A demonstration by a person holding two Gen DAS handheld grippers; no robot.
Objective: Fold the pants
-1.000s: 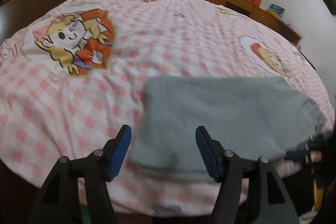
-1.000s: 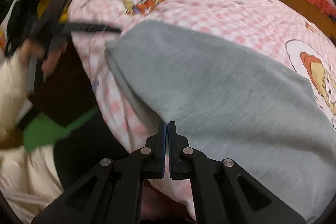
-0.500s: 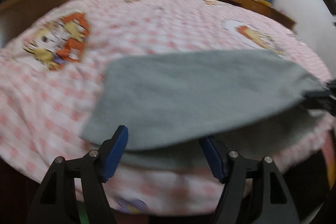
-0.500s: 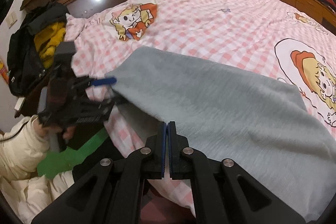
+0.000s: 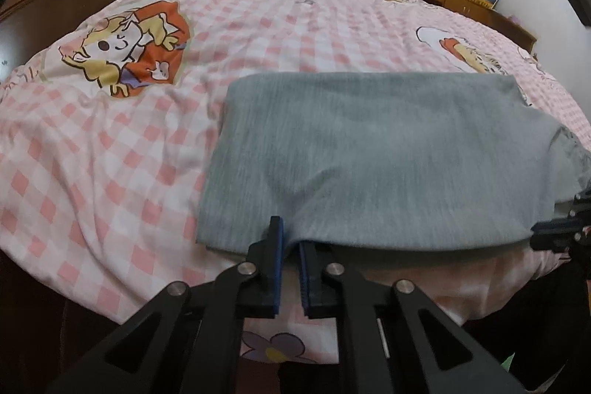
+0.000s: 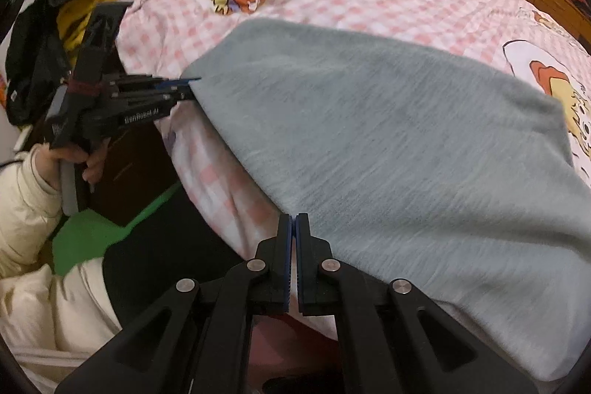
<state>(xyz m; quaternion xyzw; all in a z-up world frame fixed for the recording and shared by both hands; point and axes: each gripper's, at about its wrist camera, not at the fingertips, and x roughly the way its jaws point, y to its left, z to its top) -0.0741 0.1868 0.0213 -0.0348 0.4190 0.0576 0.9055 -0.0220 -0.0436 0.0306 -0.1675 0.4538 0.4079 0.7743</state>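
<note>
We see the grey pants (image 5: 369, 154) folded on the bed (image 5: 110, 143) near its edge; our left claw (image 5: 290, 239) and right claw (image 6: 293, 228) each pinch their near hem.

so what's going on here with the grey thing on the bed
A person is folding soft grey knit pants on a pink-and-white checked bedspread, holding a black claw in each hand. The left claw is shut on the near edge of the pants, by one corner. The right claw is shut at the same edge further along. The pants lie doubled over, flat on the bed.
</note>
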